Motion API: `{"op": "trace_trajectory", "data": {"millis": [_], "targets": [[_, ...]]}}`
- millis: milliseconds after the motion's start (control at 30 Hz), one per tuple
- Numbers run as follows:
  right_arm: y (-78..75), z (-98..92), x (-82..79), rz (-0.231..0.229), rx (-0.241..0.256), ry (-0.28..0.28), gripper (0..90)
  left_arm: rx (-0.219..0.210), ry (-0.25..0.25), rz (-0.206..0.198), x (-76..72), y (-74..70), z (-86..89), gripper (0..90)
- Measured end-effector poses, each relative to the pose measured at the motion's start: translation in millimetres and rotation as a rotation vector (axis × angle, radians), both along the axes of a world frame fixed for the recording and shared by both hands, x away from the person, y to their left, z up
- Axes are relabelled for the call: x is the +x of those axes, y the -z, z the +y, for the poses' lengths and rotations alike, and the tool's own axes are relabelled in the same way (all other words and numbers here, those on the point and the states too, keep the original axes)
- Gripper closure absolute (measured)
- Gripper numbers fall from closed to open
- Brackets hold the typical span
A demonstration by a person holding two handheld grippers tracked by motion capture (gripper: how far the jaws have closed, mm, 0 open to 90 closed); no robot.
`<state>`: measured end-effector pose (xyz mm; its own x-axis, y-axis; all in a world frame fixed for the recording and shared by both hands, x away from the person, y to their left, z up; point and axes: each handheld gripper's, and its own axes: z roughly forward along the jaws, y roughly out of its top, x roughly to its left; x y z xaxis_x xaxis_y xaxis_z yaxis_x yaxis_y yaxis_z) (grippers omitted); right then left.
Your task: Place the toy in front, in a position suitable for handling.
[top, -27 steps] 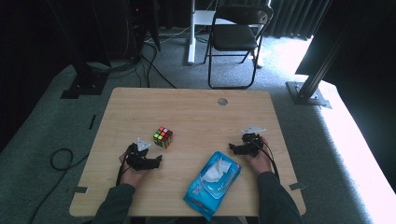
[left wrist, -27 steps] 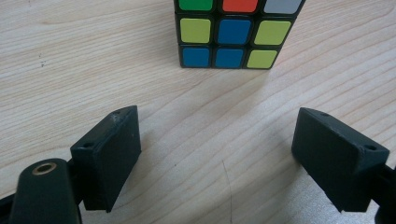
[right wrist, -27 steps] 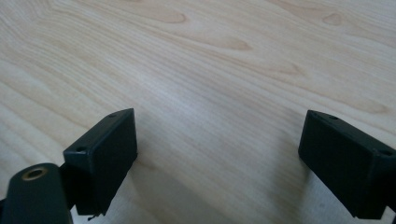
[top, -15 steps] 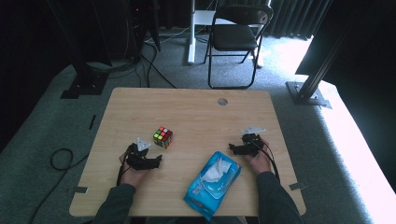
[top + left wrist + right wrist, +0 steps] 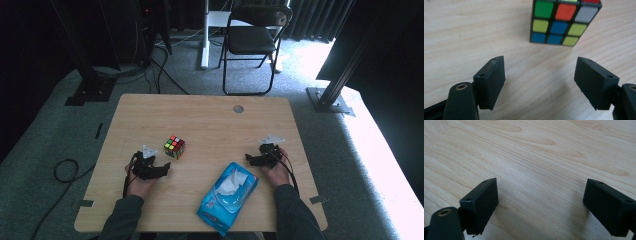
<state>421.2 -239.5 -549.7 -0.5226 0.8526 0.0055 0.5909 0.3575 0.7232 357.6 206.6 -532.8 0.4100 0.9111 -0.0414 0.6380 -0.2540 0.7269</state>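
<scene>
Cube (image 5: 565, 21) sits just ahead of L gripper (image 5: 540, 82), jaws spread wide, no contact yet. R gripper (image 5: 541, 207) also spread, over bare table (image 5: 544, 157). Grab not started; approach + close left.

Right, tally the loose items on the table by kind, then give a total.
Puzzle cube: 1
Blue wet-wipe pack: 1
Total: 2

Folding chair (image 5: 252, 40) on grey carpet (image 5: 45, 135)
</scene>
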Motion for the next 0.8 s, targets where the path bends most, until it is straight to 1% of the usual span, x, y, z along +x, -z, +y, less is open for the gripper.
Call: {"op": "trace_trajectory", "data": {"millis": [33,100,133,200,233,333,500,600,633,800], "targets": [[0.0,0.0,0.0,0.000,0.000,0.000,12.6,0.000,0.000,0.000,0.0,0.0,0.0,24.9],[0.0,0.0,0.0,0.000,0.000,0.000,12.6,-0.003,-0.001,-0.013,2.1,-4.0,0.2,24.8],[0.0,0.1,0.0,0.000,0.000,0.001,12.6,-0.011,0.003,-0.020,3.4,-6.0,0.0,24.1],[0.0,0.1,-0.1,0.000,0.000,0.001,12.6,-0.021,0.016,-0.029,6.4,-10.1,-1.4,22.7],[0.0,0.1,0.0,0.000,0.000,0.001,12.6,-0.023,0.028,-0.043,8.7,-13.4,-4.1,21.5],[0.0,0.1,-0.1,0.000,0.000,0.001,12.6,-0.032,0.040,-0.053,11.2,-15.8,-6.8,19.8],[0.0,0.1,-0.2,0.000,0.000,0.002,12.7,-0.039,0.053,-0.053,19.4,-16.3,-17.4,18.7],[0.0,0.1,-0.2,0.000,0.000,0.002,12.7,-0.037,0.055,-0.054,21.4,-16.6,-19.8,18.6],[0.0,0.1,-0.2,0.000,0.000,0.002,12.7,-0.028,0.061,-0.051,27.3,-17.0,-26.3,18.6],[0.0,0.1,-0.2,0.000,0.000,0.002,12.7,-0.012,0.061,-0.044,34.6,-16.1,-33.8,17.7]]}}
